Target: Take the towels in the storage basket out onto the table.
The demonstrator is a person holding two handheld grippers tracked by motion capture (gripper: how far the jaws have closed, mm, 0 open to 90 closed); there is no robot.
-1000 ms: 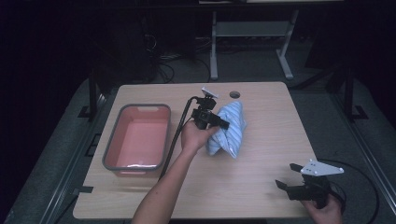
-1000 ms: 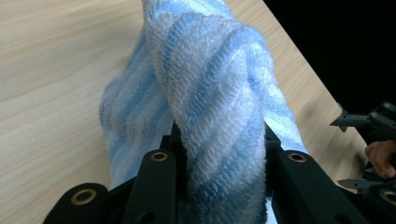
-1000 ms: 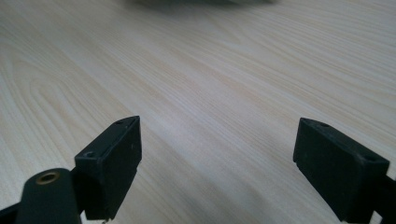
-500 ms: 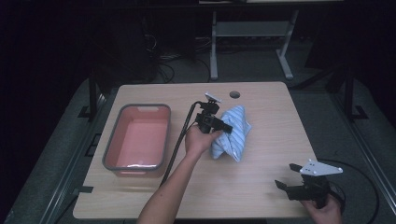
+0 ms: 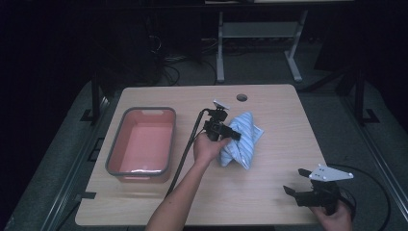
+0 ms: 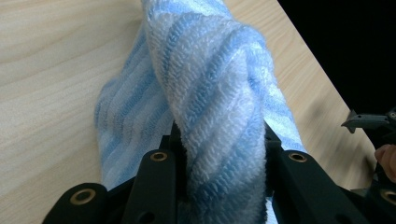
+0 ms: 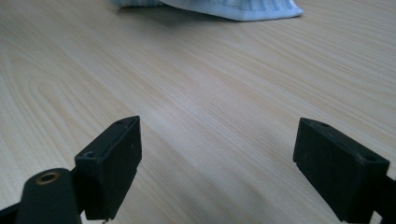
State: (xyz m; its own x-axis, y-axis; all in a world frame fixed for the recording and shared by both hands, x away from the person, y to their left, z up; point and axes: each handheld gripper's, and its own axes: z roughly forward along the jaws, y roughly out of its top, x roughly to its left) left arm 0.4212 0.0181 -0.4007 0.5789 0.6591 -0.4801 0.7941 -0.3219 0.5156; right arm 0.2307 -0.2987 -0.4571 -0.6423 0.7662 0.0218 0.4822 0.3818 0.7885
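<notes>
Up close, left claw (image 6: pixel 219 154) clamps bunched striped towel (image 6: pixel 210 93).

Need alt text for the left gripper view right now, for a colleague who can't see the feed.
A fold of the blue and white striped towel is pinched between the left gripper's two black jaws, with the rest of the cloth trailing onto the light wooden table. At the right edge, farther off, part of the right gripper is visible.
</notes>
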